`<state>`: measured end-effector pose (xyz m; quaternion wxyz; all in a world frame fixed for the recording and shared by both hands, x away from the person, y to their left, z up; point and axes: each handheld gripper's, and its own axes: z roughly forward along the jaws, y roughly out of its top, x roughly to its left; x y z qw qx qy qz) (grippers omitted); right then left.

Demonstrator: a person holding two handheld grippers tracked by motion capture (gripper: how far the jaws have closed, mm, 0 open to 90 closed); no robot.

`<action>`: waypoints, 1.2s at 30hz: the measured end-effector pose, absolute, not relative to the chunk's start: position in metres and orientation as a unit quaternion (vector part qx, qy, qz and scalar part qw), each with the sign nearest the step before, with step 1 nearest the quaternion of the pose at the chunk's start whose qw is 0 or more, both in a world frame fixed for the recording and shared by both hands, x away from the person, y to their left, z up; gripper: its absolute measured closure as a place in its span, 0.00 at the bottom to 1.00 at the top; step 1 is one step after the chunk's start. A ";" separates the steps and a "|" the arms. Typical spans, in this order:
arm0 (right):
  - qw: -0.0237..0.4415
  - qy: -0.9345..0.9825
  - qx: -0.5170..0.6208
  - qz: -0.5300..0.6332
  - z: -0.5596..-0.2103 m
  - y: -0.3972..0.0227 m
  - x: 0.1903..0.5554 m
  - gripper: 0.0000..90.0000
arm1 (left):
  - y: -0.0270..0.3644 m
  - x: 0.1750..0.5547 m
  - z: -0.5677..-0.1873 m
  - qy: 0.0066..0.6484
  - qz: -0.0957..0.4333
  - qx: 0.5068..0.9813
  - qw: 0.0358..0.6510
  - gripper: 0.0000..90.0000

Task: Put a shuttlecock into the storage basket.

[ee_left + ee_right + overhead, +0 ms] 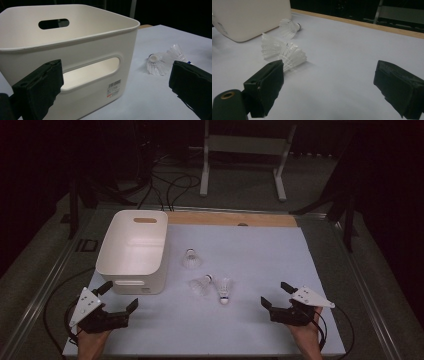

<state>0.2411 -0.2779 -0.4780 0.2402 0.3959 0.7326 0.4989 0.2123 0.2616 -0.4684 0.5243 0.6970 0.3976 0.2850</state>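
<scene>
Both hand-held grippers (119, 296) (273, 295) wide open, empty; shuttlecocks (224, 289) between, clear table around.

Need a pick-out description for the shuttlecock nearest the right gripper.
Start at the white bin on the table's left side; three shuttlecocks lie to its right. The one wanted, shuttlecock, is the rightmost of the close pair at the front. Its cork tip with a blue band points toward the person, unlike its neighbours.

White sheet (260, 255) covers the table, wood strip (235, 219) along the back, white stand (245, 150) and cables (170, 185) behind
</scene>
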 end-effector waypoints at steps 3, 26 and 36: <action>0.240 0.734 0.394 0.499 -0.478 -0.277 0.242 0.10 | 0.262 0.213 -0.469 0.399 0.282 0.696 0.526 0.00; 0.232 0.742 0.401 0.485 -0.471 -0.272 0.247 0.10 | 0.261 0.213 -0.471 0.402 0.282 0.694 0.527 0.00; 0.235 0.746 0.393 0.483 -0.460 -0.269 0.254 0.10 | 0.261 0.213 -0.472 0.401 0.284 0.693 0.527 0.00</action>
